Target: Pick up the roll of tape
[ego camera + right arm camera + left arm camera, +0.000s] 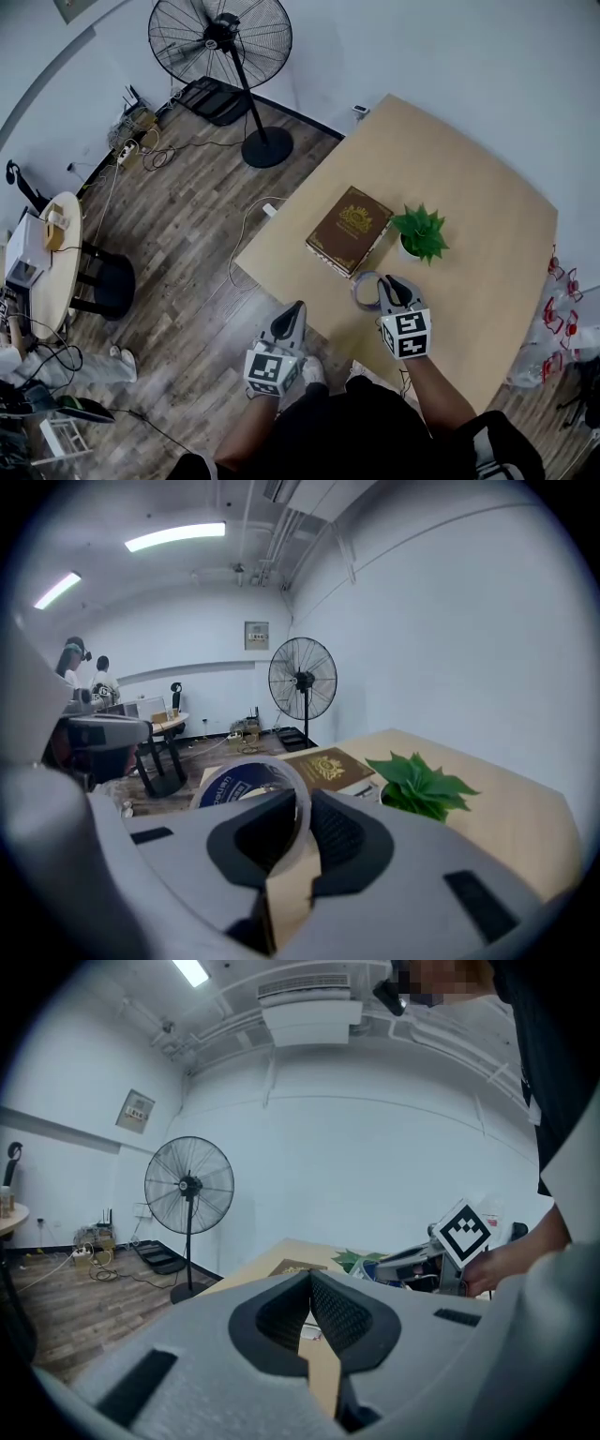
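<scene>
The clear roll of tape with a blue-printed core (234,782) is sitting pinched by its wall in our right gripper (302,808), seemingly just off the tan wooden table (469,234). Our left gripper (309,1288) is idling closed and empty. We are judging the grasp made; next we are needing a steady pinch while raising it.

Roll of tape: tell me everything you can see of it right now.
The roll of tape is a ring of pale, translucent tape on a core whose inside is dark blue with white print, too small to read. It stands on edge, its wall pinched between the jaws of the right gripper, one pad inside the ring, one outside. In the head view it shows in front of the near corner of the brown book, beside the potted plant. Nothing else visibly touches it.
</scene>
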Available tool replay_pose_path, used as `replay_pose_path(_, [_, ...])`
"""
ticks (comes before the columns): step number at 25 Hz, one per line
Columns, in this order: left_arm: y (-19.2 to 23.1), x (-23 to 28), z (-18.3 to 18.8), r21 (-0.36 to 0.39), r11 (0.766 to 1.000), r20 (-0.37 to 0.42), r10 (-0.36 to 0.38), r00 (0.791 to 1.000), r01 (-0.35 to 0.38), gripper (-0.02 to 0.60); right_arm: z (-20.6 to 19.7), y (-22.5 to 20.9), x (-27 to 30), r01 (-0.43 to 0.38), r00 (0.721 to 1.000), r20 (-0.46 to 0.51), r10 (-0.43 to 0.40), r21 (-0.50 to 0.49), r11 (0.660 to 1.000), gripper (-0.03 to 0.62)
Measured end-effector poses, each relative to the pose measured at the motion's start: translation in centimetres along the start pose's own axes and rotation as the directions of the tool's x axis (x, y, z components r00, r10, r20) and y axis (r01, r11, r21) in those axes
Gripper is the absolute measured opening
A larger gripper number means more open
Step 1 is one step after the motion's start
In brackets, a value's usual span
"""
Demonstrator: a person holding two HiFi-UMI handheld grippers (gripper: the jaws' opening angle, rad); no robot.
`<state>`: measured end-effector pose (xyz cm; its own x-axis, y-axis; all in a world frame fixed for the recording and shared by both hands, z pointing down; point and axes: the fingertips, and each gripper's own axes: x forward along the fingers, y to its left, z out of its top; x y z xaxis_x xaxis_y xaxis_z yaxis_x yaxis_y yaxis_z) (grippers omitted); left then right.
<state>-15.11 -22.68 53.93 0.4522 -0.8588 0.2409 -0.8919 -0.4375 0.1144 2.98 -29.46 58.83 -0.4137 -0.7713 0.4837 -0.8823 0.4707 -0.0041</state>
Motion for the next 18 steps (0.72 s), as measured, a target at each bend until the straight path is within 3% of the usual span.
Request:
replay_pose_path(10, [0.9,-0.6,2.0,0.015,1.000,0.045,0.023,0.999,-0.024,0.002,8.7,1.1,-4.2,-0.011,0.974,0.224,0.013,-0.012,1.000,0.049])
replay_pose_path(18, [2.1,-1.2,3.9,0.048,0.997,0.079,0.052,0.996,-0.056,0.002,13.0,1.9,-7.6,-0.004,0.941,0.338,0.017,-0.038,0.999,0.049])
